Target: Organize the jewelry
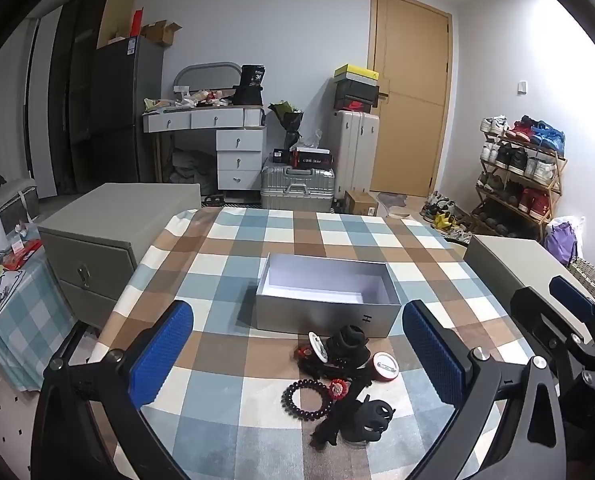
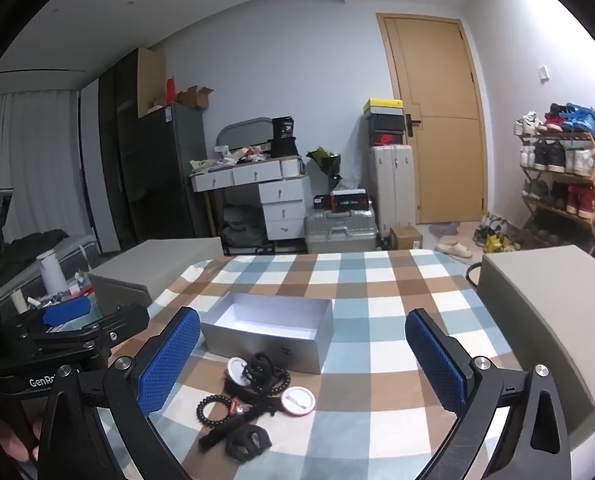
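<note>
A grey open box [image 1: 328, 312] [image 2: 269, 340] stands empty on the checked tablecloth [image 1: 225, 264]. In front of it lies a small pile: a black spiral hair tie [image 1: 303, 398] [image 2: 213, 410], two round badges [image 1: 385, 366] [image 2: 298, 399], a black hair claw [image 1: 371, 420] [image 2: 247, 442] and a black scrunchie [image 1: 349, 340]. My left gripper [image 1: 297, 312] is open just short of the pile, blue pads [image 1: 161, 354] wide apart, nothing between them. My right gripper [image 2: 303, 316] is open too, to the right of the pile, and shows at the left view's right edge [image 1: 545, 296].
A grey drawer cabinet [image 1: 109, 232] flanks the table on the left and a beige one [image 1: 509, 260] [image 2: 545, 312] on the right. Beyond are suitcases [image 1: 297, 188], a desk [image 1: 217, 120], a shoe rack [image 1: 521, 176] and a door [image 1: 409, 92]. A hand [image 2: 13, 444] holds the left gripper.
</note>
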